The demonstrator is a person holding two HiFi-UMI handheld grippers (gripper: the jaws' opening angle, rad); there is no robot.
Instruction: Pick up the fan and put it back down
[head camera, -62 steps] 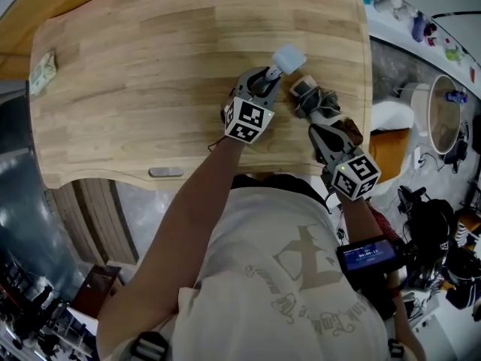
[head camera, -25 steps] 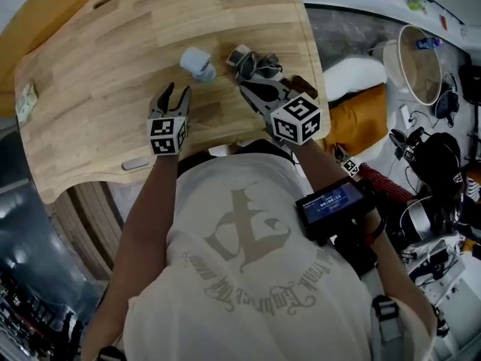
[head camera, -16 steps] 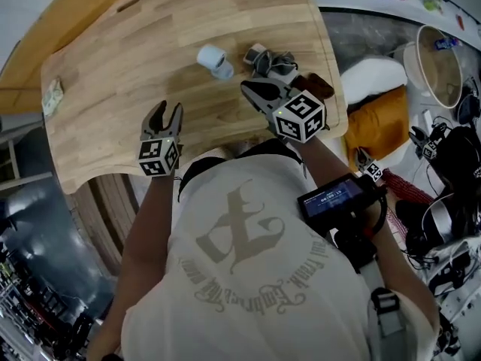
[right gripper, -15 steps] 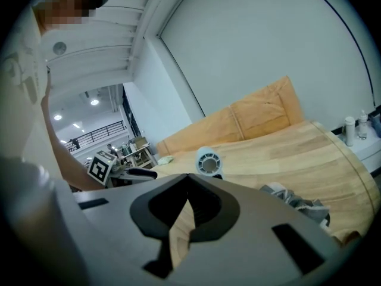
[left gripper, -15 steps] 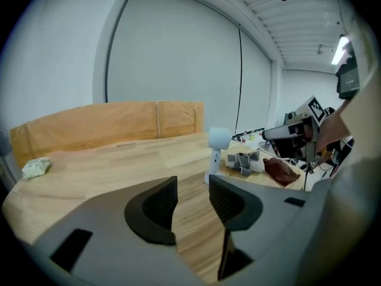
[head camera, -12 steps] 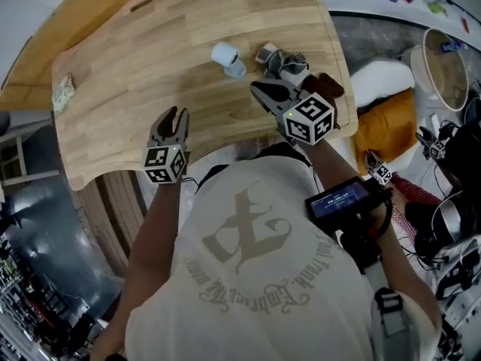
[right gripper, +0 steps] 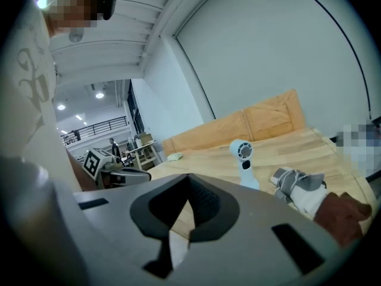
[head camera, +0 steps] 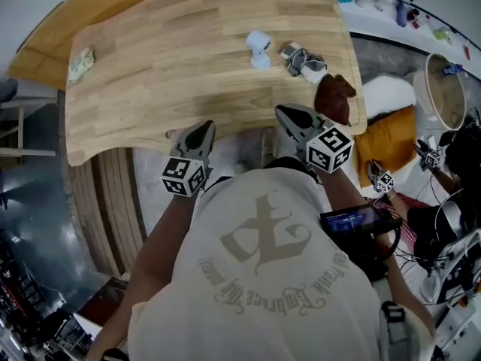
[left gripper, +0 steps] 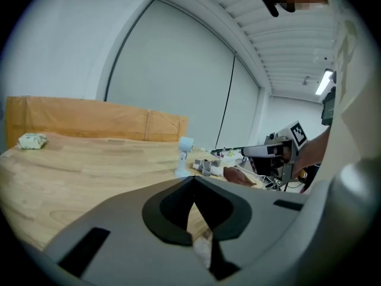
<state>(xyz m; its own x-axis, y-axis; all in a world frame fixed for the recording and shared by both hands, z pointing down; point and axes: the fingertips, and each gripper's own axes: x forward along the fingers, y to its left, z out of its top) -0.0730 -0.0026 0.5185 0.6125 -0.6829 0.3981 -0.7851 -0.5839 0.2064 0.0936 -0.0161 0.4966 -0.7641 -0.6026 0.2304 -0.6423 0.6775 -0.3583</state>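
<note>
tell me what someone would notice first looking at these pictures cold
A small white fan stands upright toward the far right of the wooden table, with a grey bundle and a brown lump to its right. The left hand-held gripper and the right hand-held gripper hang at the table's near edge, both shut and empty, well short of the fan.

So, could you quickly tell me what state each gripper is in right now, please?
Left gripper: closed, holding nothing.
Right gripper: closed, holding nothing.
</note>
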